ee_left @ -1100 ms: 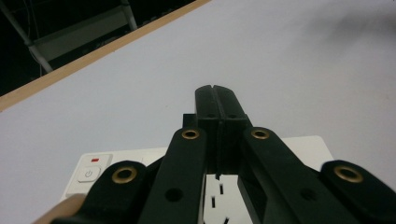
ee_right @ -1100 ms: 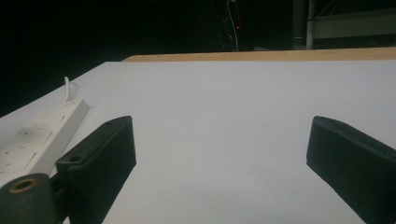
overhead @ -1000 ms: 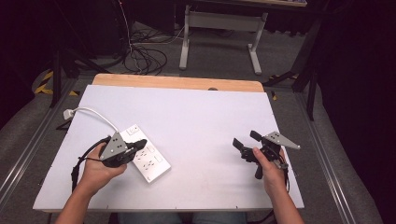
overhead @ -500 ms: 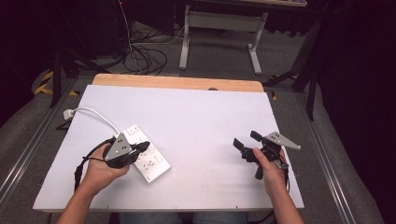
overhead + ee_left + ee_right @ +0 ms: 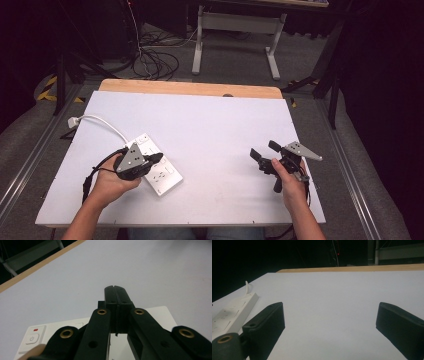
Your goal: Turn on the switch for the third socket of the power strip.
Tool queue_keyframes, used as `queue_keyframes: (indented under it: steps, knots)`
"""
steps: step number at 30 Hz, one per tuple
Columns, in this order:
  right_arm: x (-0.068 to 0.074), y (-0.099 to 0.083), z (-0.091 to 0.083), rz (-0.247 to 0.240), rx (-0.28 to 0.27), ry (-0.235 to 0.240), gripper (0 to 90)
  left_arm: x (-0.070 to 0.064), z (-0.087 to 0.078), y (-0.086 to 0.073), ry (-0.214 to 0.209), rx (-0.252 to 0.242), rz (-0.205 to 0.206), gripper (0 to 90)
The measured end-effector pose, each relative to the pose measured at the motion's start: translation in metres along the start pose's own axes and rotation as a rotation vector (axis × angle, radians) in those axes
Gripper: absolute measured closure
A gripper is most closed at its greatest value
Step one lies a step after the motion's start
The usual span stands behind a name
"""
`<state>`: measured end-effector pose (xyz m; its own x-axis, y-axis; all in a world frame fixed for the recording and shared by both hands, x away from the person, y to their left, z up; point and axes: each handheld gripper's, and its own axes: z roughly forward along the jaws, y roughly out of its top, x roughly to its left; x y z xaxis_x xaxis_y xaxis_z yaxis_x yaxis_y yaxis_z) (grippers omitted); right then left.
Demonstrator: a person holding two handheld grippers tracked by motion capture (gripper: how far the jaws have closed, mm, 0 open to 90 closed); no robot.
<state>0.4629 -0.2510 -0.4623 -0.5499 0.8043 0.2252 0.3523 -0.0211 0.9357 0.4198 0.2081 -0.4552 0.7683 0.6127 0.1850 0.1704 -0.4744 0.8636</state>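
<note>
Two forearms reached in from the bottom edge. The left hand held the left hand-held gripper, its two black jaws pressed flat together and pointing to the right. The right hand held the right hand-held gripper upright, its jaws spread wide apart and pointing left.

A lab: dark curtains, floor cables, test table

My right gripper holds its two black jaws wide apart over the bare white tabletop. A white plastic power strip lies off to my left, its thin white cord rising at its far end. A pale wooden edge strip borders the table's far side.
</note>
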Motion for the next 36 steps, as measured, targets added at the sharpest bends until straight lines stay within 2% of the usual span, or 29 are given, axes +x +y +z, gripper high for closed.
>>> queue_keyframes:
  steps: [12,36]
  knots:
    - [0.0,-0.001,-0.001,0.001,0.005,-0.003,8.8,-0.004,0.009,0.0,-0.03,0.038,0.021,89.8]
    - [0.0,-0.003,-0.003,0.0,0.011,-0.013,8.9,-0.013,0.025,0.002,-0.088,0.122,0.09,89.8]
